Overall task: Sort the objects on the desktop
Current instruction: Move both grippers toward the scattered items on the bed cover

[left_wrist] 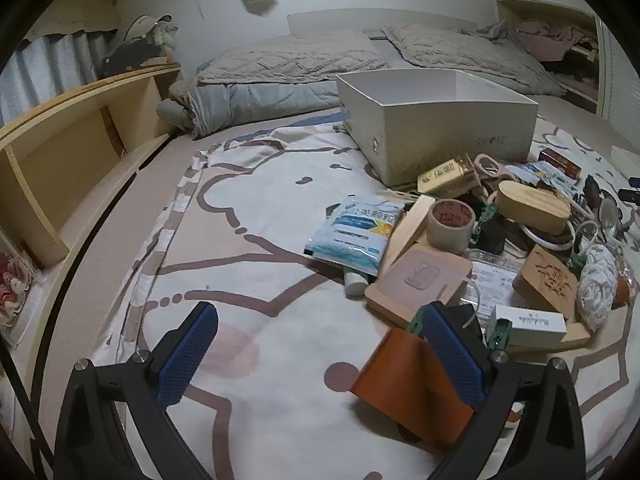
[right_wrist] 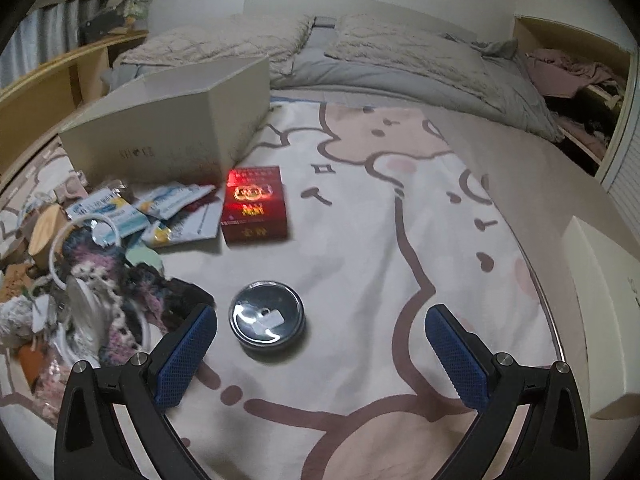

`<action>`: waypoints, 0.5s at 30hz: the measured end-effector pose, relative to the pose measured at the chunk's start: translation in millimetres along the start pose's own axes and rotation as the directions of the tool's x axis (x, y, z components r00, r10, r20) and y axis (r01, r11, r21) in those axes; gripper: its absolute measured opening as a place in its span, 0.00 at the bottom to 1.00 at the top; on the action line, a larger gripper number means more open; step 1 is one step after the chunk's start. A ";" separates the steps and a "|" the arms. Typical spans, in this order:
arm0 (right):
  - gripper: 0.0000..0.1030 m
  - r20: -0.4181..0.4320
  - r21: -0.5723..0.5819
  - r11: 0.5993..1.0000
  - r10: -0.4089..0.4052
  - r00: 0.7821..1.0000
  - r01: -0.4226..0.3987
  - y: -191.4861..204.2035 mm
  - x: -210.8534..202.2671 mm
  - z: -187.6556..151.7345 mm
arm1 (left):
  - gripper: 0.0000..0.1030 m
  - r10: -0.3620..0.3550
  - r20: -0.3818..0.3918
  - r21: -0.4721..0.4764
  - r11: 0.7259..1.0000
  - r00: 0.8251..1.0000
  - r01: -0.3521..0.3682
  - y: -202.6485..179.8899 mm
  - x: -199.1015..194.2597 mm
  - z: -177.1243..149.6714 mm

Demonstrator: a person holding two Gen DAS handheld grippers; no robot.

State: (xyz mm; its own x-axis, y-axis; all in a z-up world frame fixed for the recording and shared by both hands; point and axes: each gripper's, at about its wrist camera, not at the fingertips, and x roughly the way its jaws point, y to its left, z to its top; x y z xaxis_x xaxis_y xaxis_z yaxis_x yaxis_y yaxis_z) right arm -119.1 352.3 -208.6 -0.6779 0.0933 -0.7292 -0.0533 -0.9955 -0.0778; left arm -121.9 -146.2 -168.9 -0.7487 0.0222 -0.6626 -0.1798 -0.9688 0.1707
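A heap of small objects lies on a patterned sheet on a bed. In the left wrist view my left gripper (left_wrist: 318,344) is open and empty above the sheet; an orange leather piece (left_wrist: 404,380) lies by its right finger. Beyond are a blue-white sachet (left_wrist: 354,232), a tape roll (left_wrist: 450,224), a wooden oval box (left_wrist: 534,206) and a white storage box (left_wrist: 436,120). In the right wrist view my right gripper (right_wrist: 320,344) is open and empty, with a round metal tin (right_wrist: 266,318) between and just ahead of its fingers. A red box (right_wrist: 254,206) lies farther on.
The white storage box (right_wrist: 168,124) stands at the left of the right wrist view, with sachets (right_wrist: 116,208) and a knitted item (right_wrist: 104,276) in the heap beside it. Pillows (left_wrist: 288,60) lie at the bed's head. A wooden shelf (left_wrist: 72,140) runs along the left.
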 end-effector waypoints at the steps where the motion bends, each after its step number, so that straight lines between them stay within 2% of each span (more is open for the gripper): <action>1: 1.00 -0.011 -0.002 1.000 -0.004 1.000 0.004 0.6 2.4 -1.0 | 1.00 -0.003 -0.003 0.003 1.000 1.000 0.003 -0.8 0.7 -0.2; 15: 1.00 -0.114 -0.099 0.995 -0.042 0.993 0.031 28.6 27.6 -0.3 | 1.00 -0.013 -0.066 0.047 0.999 0.998 0.016 -12.0 13.3 -10.1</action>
State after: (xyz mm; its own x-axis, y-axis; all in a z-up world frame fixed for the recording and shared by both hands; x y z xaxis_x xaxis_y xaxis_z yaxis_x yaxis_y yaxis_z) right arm -139.1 326.4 -231.1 -0.5872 0.1361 -0.7979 -0.0014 -0.9859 -0.1671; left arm -123.2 -136.8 -187.1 -0.7023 0.0186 -0.7117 -0.2221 -0.9555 0.1941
